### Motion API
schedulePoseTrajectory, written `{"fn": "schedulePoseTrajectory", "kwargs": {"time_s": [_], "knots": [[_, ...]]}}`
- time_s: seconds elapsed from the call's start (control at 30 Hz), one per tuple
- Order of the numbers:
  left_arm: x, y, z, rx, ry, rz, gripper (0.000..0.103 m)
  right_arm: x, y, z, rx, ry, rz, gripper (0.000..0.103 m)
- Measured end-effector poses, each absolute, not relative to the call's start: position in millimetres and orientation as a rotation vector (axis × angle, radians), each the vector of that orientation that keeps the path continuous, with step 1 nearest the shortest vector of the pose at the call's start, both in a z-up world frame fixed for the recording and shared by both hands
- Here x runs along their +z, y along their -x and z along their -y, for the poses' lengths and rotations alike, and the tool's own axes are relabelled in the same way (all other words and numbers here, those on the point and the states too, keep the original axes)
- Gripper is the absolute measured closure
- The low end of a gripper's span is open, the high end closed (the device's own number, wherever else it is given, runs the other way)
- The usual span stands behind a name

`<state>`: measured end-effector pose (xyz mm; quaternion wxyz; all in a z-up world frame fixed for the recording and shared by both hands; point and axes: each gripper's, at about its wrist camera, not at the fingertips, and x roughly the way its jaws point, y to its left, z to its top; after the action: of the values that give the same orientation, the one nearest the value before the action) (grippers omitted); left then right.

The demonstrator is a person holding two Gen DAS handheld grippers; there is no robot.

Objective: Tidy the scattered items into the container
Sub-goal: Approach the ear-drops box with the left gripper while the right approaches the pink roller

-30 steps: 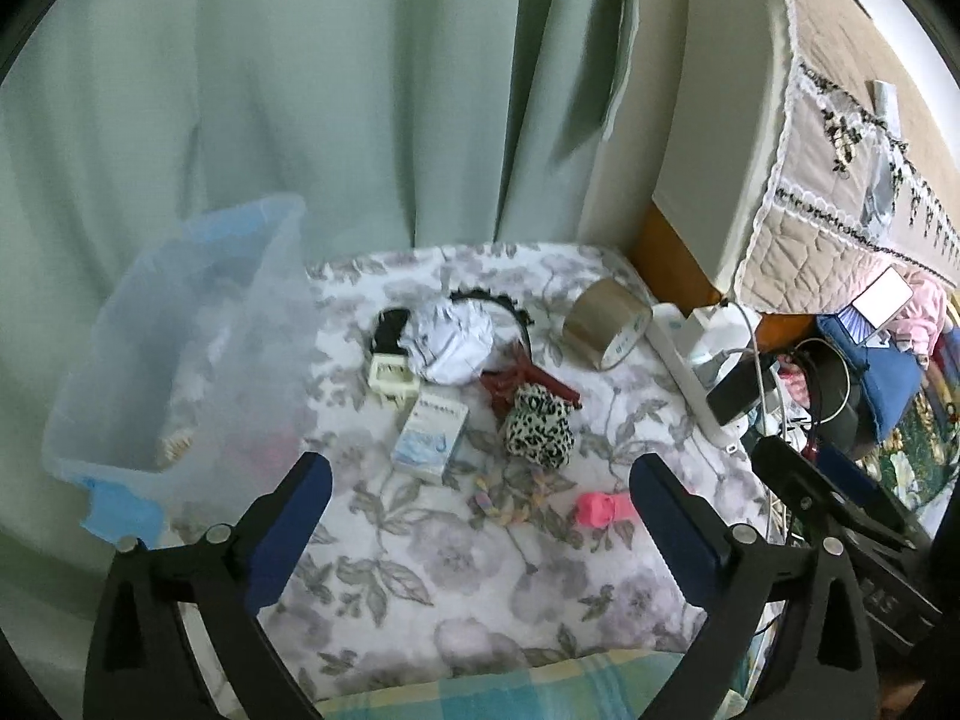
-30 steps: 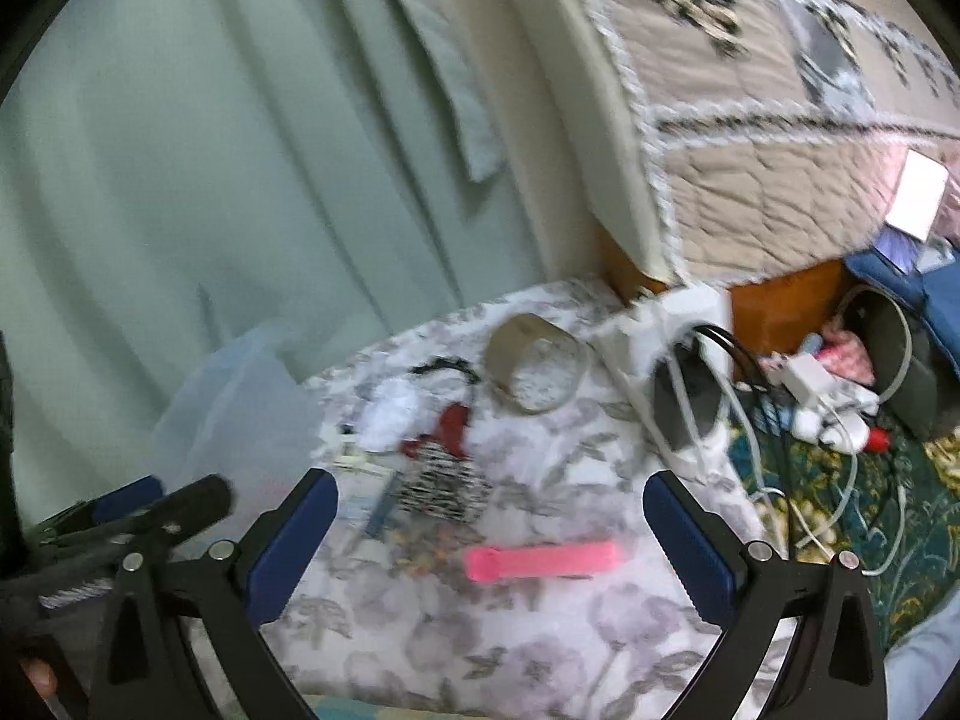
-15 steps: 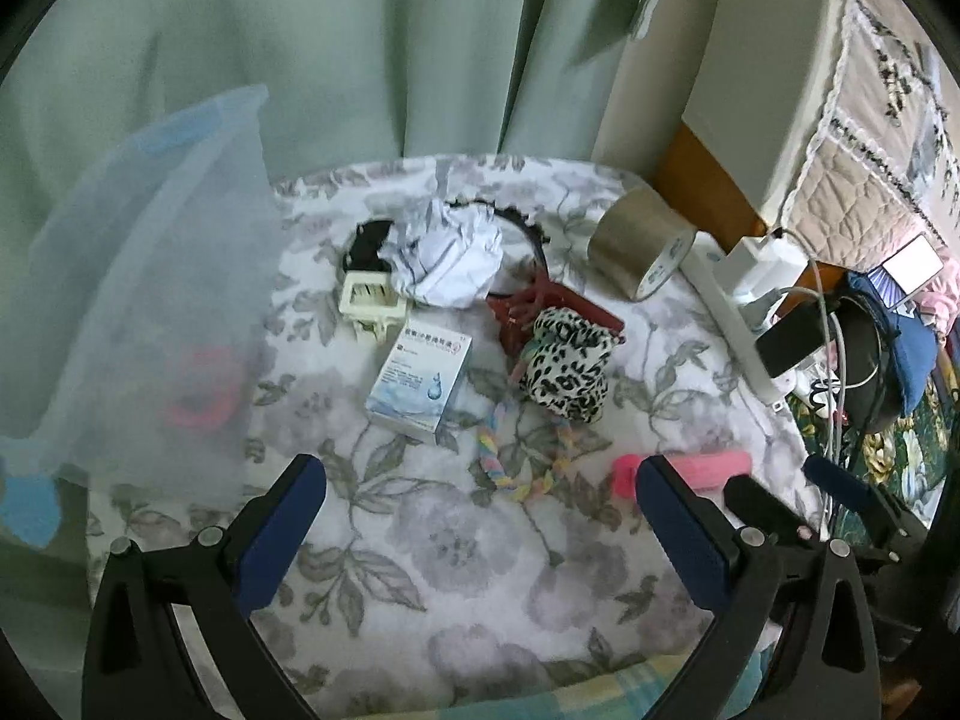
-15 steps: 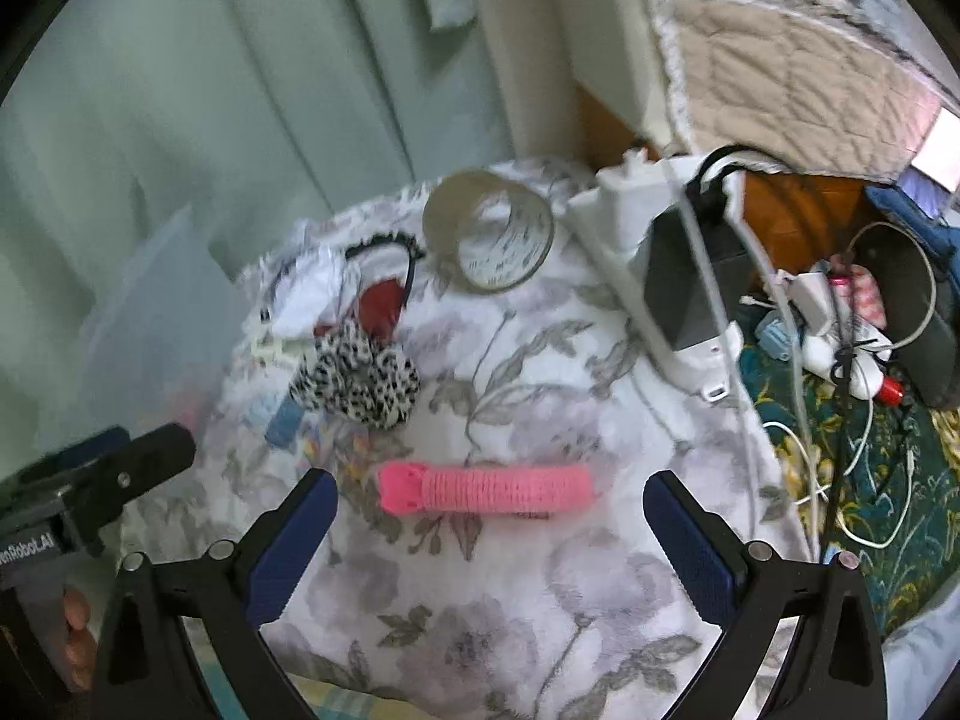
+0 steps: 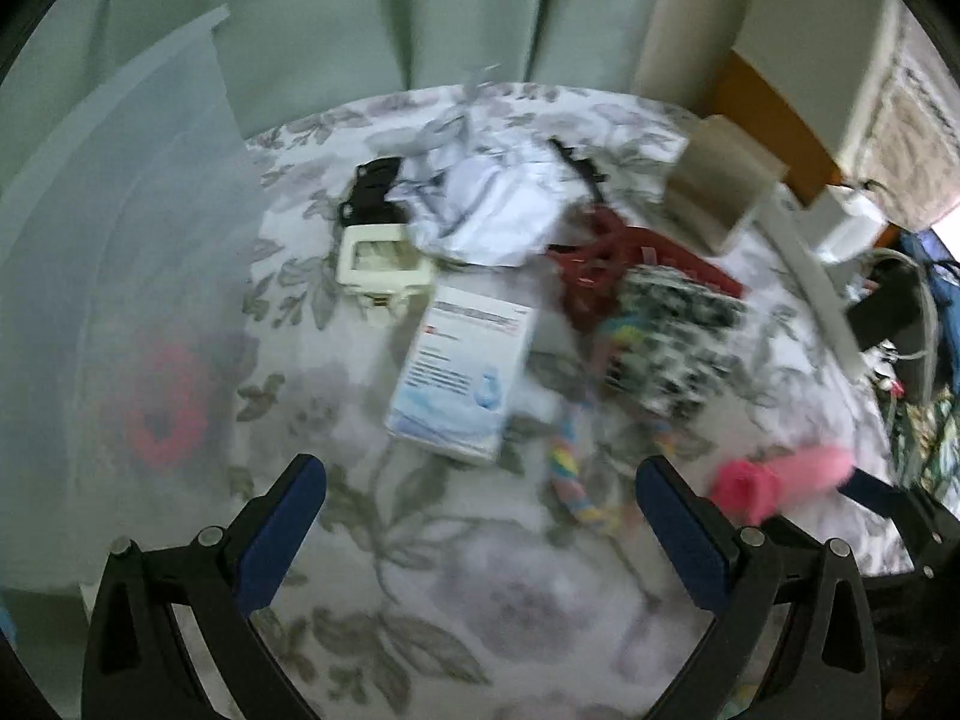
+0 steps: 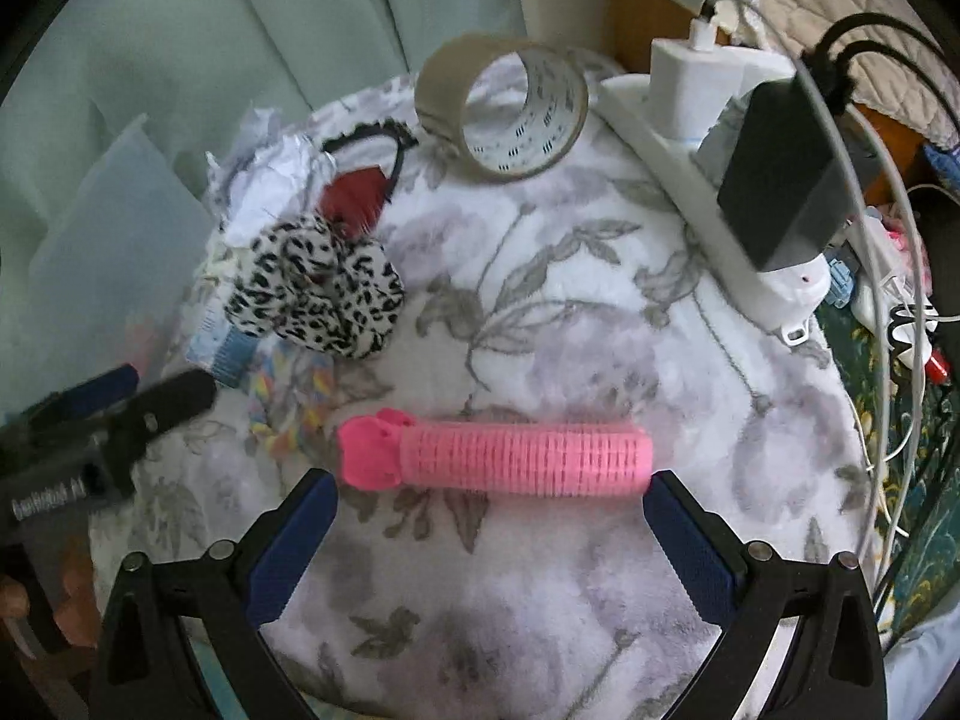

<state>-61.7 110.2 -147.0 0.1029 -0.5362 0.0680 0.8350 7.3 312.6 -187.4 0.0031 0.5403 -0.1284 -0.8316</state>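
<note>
A pink hair roller [image 6: 498, 457] lies crosswise on the floral cloth, just beyond my open right gripper [image 6: 492, 495], whose blue pads flank its two ends. My left gripper [image 5: 480, 480] is open and empty, hovering just short of a white-and-blue box [image 5: 462, 378]. Beyond the box lie a cream plastic frame [image 5: 381, 258], crumpled white paper [image 5: 486, 210], a red clip [image 5: 600, 258], a leopard-print scrunchie [image 6: 324, 285] and a rainbow braided tie [image 5: 570, 474]. The translucent container [image 5: 120, 300] stands at the left with a red ring inside. The left view is blurred.
A roll of brown tape [image 6: 504, 108] stands at the back of the cloth. A white power strip [image 6: 708, 192] with a black adapter and cables runs along the right edge. A green curtain [image 6: 240, 30] hangs behind. A black headband [image 6: 384, 138] curves beside the paper.
Both grippers have moved forward and down toward the cloth. The pink roller now sits between the right gripper's pads, and the box is nearer the left gripper.
</note>
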Motion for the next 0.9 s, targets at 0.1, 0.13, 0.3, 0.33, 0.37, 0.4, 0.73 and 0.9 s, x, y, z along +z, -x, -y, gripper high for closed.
{"fn": "schedulePoseTrajectory", "kwargs": {"time_s": [0.1, 0.13, 0.3, 0.33, 0.37, 0.4, 0.73, 0.9], "knots": [[-155, 74, -105, 2.47, 1.597, -0.201, 0.0, -191, -4, -313, -2.613, -1.711, 0.419, 0.0], [-158, 77, -103, 2.466, 1.605, -0.191, 0.0, -191, -3, -313, -2.62, -1.708, 0.423, 0.0], [-172, 90, -101, 2.439, 1.638, -0.143, 0.0, -188, 0, -315, -2.645, -1.703, 0.439, 0.0], [-174, 92, -100, 2.435, 1.641, -0.133, 0.0, -187, 1, -315, -2.647, -1.706, 0.439, 0.0], [-176, 94, -100, 2.433, 1.644, -0.117, 0.0, -187, 1, -315, -2.648, -1.709, 0.435, 0.0], [-177, 96, -99, 2.429, 1.645, -0.098, 0.0, -186, 1, -315, -2.65, -1.711, 0.426, 0.0], [-182, 108, -94, 2.425, 1.636, -0.043, 0.018, -183, -1, -314, -2.647, -1.718, 0.39, 0.0], [-181, 112, -95, 2.445, 1.617, -0.058, 0.043, -181, -1, -311, -2.647, -1.728, 0.386, 0.0]]}}
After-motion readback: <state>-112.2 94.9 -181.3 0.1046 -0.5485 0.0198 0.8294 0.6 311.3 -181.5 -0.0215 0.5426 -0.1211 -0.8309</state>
